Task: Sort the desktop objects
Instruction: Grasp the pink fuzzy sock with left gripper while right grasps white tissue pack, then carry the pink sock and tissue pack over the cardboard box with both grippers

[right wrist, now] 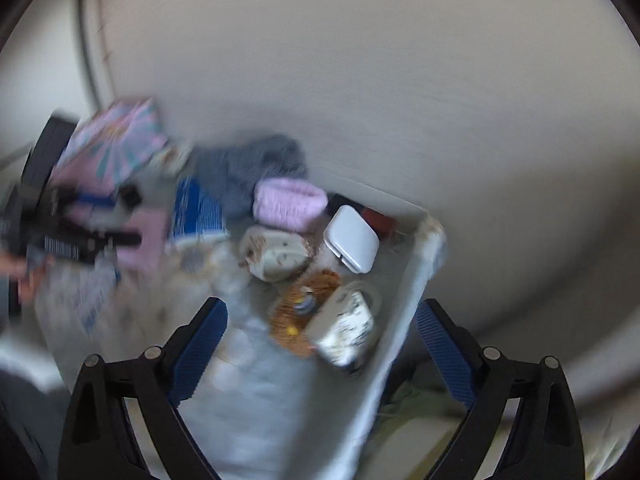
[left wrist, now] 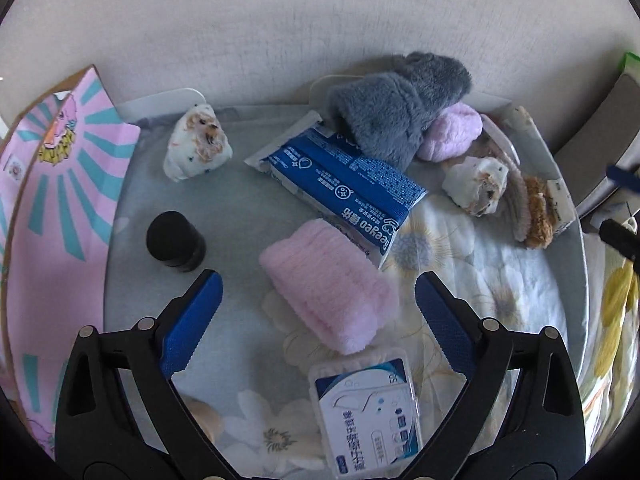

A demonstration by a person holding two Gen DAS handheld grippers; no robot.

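While pink sock [left wrist: 330, 284] lies btwn wide-open left gripper [left wrist: 316, 304] fingers, untouched, right gripper [right wrist: 322, 324], angled down, gapes over mug [right wrist: 346, 328].

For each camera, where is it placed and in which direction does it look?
Left wrist: on the left tongs, looking steeply down at a pink towel, blue pack and floss box; both open blue fingers show.
Right wrist: on the right tongs, blurred, looking down at the table's right end, at a white case and mug; its open fingers show.
Shared: grey plush, the blue pack and the wall.
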